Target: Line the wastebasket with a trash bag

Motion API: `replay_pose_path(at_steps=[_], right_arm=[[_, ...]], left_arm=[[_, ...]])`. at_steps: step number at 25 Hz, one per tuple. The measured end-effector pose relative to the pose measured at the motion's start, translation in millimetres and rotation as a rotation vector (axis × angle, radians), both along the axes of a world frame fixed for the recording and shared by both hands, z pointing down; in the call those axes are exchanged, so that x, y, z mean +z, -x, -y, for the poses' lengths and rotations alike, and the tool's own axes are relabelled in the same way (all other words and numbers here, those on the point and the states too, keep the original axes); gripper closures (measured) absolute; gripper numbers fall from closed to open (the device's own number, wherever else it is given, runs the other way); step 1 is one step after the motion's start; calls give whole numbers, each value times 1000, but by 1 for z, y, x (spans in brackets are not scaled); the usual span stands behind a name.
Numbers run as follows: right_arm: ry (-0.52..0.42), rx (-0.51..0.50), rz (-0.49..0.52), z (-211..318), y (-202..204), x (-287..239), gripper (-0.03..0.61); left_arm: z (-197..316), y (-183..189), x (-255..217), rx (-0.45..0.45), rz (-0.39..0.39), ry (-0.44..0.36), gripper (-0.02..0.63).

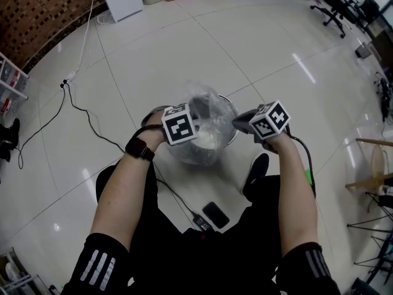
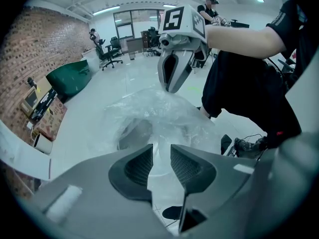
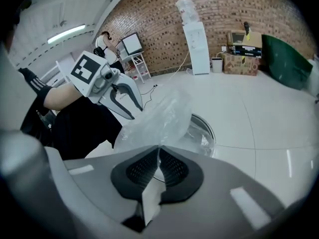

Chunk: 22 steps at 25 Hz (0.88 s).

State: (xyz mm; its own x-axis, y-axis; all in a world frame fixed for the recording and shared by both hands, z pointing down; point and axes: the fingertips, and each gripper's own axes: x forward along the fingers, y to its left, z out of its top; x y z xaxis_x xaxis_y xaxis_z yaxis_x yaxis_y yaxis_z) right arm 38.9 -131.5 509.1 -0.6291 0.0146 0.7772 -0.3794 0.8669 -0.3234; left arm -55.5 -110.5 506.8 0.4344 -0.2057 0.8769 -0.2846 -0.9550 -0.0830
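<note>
The right gripper is shut tight on the edge of the thin clear plastic trash bag. The left gripper has its jaws a little apart, with bag showing in the gap. The bag puffs up over the round shiny metal wastebasket.

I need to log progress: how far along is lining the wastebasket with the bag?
Done: the trash bag is open over the wastebasket, partly inside. In hand: the right gripper pinches its film; the left gripper has fingers apart beside it. Left: pulling the edge over the bare rim.
</note>
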Motion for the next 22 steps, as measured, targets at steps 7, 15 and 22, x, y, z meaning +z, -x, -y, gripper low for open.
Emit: replay_pose_path(at_steps=[7,15,22], right_arm=[[-94,4,-36,8,-26,-28,570],[-106,10,-115,16,-63,-21,570],[-149,36,-262,33,-92,-1,571]], left_arm=[[-6,-17,9,34,-2,82,480],[5,-52,48,129,133,60,503],[37,-55,101,141,274,8,620]])
